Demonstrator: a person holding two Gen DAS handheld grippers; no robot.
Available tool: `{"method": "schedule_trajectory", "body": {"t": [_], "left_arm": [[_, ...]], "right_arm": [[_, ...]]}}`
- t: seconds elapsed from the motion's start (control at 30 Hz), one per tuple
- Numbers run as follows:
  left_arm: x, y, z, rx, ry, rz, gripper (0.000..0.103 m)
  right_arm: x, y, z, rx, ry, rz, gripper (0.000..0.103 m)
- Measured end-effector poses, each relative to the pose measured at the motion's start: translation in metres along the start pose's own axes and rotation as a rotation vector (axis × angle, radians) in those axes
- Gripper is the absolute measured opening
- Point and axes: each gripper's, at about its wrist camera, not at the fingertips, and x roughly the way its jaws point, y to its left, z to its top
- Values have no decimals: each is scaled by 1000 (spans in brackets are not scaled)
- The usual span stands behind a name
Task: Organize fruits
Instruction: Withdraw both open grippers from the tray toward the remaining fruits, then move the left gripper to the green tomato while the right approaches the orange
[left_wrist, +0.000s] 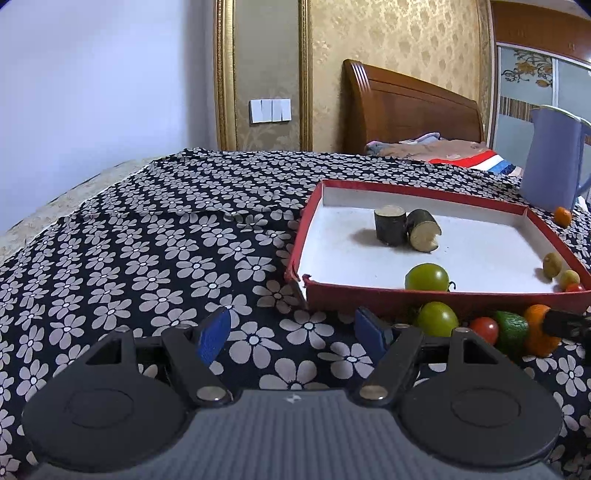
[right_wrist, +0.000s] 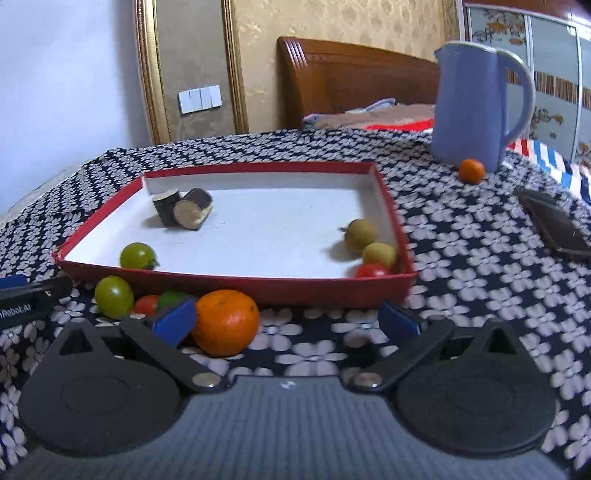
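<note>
Fruit half sorted around a red-rimmed tray (right_wrist: 236, 286) on a flowered tablecloth (left_wrist: 147, 240).

Inside the tray lie two dark sugarcane pieces (right_wrist: 183, 212), a green tomato (right_wrist: 137, 255), two longans (right_wrist: 360, 233) and a red cherry tomato (right_wrist: 371, 270); just before its near wall sit another green tomato (right_wrist: 113, 296), a red tomato (right_wrist: 147, 305) and a mandarin (right_wrist: 225, 322); right gripper (right_wrist: 286, 321) stands open, its left pad beside the mandarin; left gripper (left_wrist: 293, 332) is open over bare cloth; beyond the tray, a small mandarin (right_wrist: 471, 170) rests against a blue jug (right_wrist: 476, 107).
</note>
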Motion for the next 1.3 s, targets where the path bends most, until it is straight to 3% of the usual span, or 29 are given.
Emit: {"method": "schedule_trajectory", "body": {"t": [0.07, 0.13, 0.17, 0.3, 0.33, 0.5, 0.67, 0.87, 1.1, 1.23, 1.3], "left_arm": [[2, 1, -1, -4, 20, -17, 73], [4, 5, -1, -24, 37, -38, 73], [4, 6, -1, -31, 37, -43, 74], [3, 4, -2, -26, 35, -43, 74], [3, 4, -2, -23, 34, -41, 74], [-3, -4, 2, 11, 20, -39, 74], [-16, -26, 11, 75, -9, -105, 74], [2, -46, 17, 75, 82, -193, 74], [17, -55, 16, 87, 99, -156, 75], [3, -30, 14, 42, 104, -151, 75], [-9, -15, 14, 42, 77, -105, 77]], "right_arm": [[-12, -14, 1, 13, -25, -63, 103], [-26, -23, 1, 0, -60, -259, 103], [-35, -27, 0, -5, -96, -303, 103], [-46, -33, -3, 27, -107, -87, 103], [-42, -30, -4, 16, -99, -71, 103], [-27, -9, -10, -80, -78, -114, 103], [-21, -9, -14, -59, -69, -99, 103], [-18, -21, -19, -8, -51, -81, 103], [-16, -23, -20, 2, -45, -71, 103], [-17, -24, -19, 12, -47, -66, 103], [-19, -24, -19, 8, -59, -65, 103]]}}
